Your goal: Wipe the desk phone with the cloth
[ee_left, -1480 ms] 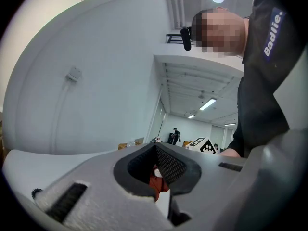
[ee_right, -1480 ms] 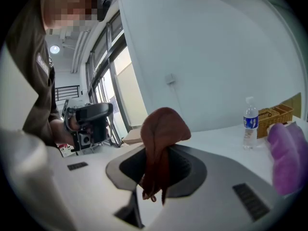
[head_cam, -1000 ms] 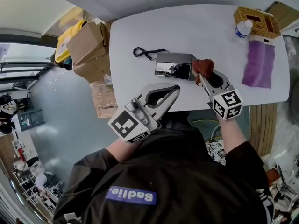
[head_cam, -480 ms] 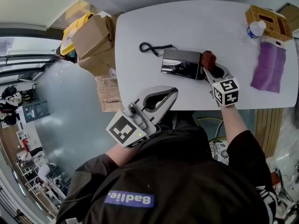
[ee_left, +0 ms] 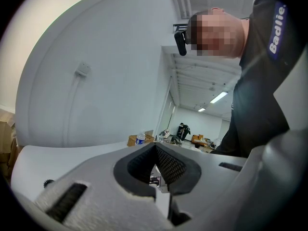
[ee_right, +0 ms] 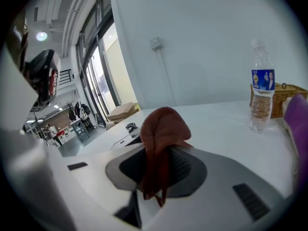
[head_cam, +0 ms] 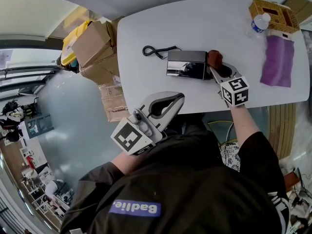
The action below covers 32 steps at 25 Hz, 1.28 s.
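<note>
A dark desk phone lies near the front of the white table, its coiled cord trailing off to the left. My right gripper is at the phone's right end, shut on a red-brown cloth that touches that end. In the right gripper view the cloth bunches above the closed jaws, and a bit of the phone shows behind it. My left gripper hovers at the table's front edge, shut and holding nothing; in its own view its pads meet.
A water bottle, a wicker basket and a purple cloth sit at the table's right end. Cardboard boxes are stacked on the floor past the left end. The bottle stands right of the held cloth.
The right gripper has slid the cloth a little farther away along the phone's right end. The left gripper has stayed near the front edge.
</note>
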### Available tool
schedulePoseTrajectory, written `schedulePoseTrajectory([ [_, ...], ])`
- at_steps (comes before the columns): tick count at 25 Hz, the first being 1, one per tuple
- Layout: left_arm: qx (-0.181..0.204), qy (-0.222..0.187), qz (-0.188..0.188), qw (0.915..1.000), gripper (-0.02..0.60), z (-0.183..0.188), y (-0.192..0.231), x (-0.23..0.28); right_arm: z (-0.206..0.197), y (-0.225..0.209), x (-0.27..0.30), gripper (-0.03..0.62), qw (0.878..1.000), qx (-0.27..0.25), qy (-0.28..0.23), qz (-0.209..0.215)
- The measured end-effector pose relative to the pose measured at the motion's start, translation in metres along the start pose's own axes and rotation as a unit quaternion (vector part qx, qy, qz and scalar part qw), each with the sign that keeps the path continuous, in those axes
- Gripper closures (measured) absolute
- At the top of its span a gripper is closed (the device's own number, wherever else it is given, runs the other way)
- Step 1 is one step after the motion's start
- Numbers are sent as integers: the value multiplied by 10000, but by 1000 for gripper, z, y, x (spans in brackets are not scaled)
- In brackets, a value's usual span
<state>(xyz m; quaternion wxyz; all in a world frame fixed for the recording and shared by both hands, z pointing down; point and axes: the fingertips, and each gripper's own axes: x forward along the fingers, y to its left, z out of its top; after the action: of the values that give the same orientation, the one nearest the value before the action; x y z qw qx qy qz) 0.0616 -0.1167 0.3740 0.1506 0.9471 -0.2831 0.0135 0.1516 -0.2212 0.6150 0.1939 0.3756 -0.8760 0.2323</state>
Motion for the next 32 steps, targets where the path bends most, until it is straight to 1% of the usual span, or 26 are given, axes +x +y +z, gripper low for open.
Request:
schedulePoseTrajectory([
  [4, 54, -9, -129, 9999, 572, 3, -5, -8, 13, 22, -12, 505, 9998, -137, -137, 47],
  [7, 154, 70, -158, 9997, 572, -1, -6, -15, 10, 36, -20, 505, 9996, -236, -110, 56],
  [10, 160, 94, -241, 9995, 572, -4, -10, -21, -4, 44, -24, 505, 9998, -201, -28, -14],
  [19, 97, 203, -399, 9990, 572, -18, -14, -46, -64, 44, -29, 505, 9982, 279, 367, -396],
  [22, 93, 185, -484, 9986, 572, -20, -13, -53, -72, 46, -31, 505, 9970, 401, 418, -517],
  [26, 134, 40, -619, 9980, 572, -14, -13, -64, -55, 59, -39, 505, 9971, 330, 313, -612],
  [32, 259, -295, -766, 9963, 572, 8, -8, -95, 6, 84, -54, 505, 9969, -87, 10, -776],
])
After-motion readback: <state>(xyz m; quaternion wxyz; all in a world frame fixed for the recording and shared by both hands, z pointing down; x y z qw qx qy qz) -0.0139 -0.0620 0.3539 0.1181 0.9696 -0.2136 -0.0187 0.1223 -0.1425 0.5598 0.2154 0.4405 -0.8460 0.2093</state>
